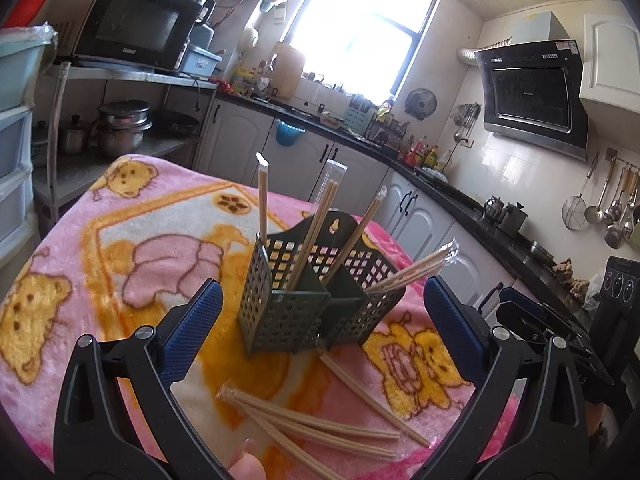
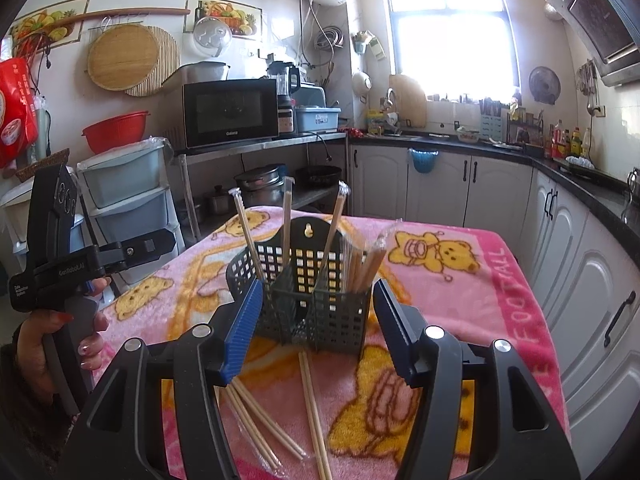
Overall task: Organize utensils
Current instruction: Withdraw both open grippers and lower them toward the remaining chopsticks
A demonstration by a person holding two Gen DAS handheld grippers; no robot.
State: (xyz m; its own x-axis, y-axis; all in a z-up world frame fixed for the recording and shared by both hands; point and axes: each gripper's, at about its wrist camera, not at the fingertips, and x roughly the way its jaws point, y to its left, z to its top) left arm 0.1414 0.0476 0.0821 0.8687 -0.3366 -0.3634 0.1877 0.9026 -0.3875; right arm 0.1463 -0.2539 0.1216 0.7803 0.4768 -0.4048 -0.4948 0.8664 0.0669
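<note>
Centre frame: holder (image 2: 312, 292) contains about 4 wrapped chopstick packs (image 2: 366, 264); 3 loose packs (image 1: 316, 428) remain, lower frame. Both grippers (image 1: 320, 320) (image 2: 316, 332) spread, empty.

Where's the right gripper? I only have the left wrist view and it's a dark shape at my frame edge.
Observer: The right gripper is open with nothing between its fingers. The green utensil caddy sits just ahead of it.
Operator: Any loose chopsticks on its side?
Observer: A wrapped chopstick pair lies on the blanket below it, running from the caddy's foot toward the camera.
Operator: How does my gripper look from there?
Observer: The left gripper shows only as its body, off the table's left edge. A hand with painted nails grips its handle.
</note>
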